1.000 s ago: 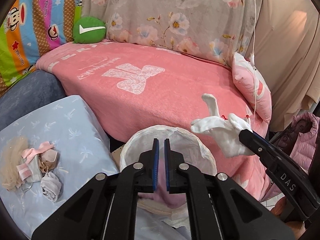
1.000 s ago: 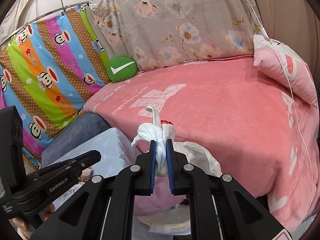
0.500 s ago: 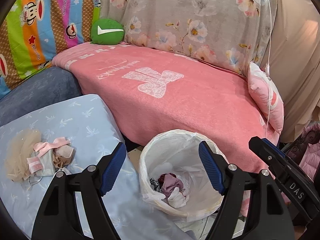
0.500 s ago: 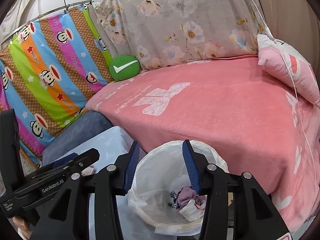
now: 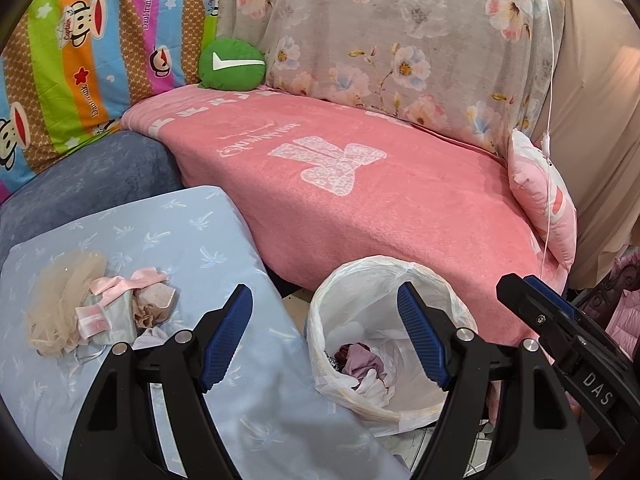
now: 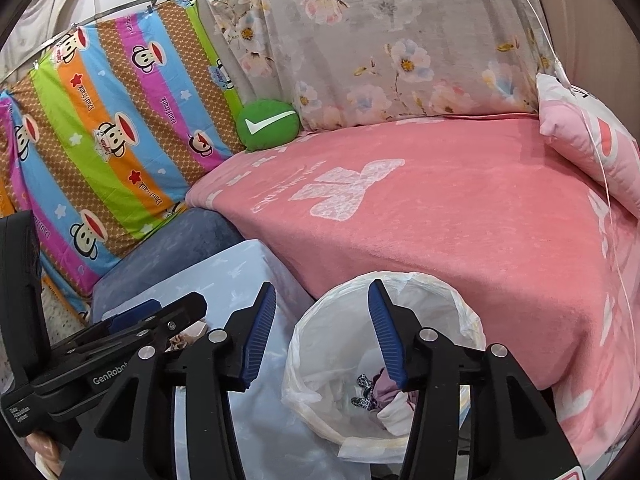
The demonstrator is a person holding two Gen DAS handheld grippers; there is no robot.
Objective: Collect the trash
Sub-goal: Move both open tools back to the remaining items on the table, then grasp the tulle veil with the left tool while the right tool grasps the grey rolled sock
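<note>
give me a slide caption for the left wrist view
Open left gripper above lined trash bin, fabric scraps left on blue cushion.

Both cameras rode on the grippers and looked forward and downward along their own fingers, close above the lined trash bin (image 5: 384, 312) beside the pink blanket (image 5: 400, 208). The left wrist view sat further left — it took in the pale blue cushion (image 5: 160, 240) (with its scraps (image 5: 100, 304)) and the right gripper (image 5: 532, 292) at its edge. The right wrist view caught the left gripper (image 6: 176, 312) low on its left. Both shared the bin (image 6: 400, 300), blanket (image 6: 460, 220) and green cushion (image 6: 268, 124).
</note>
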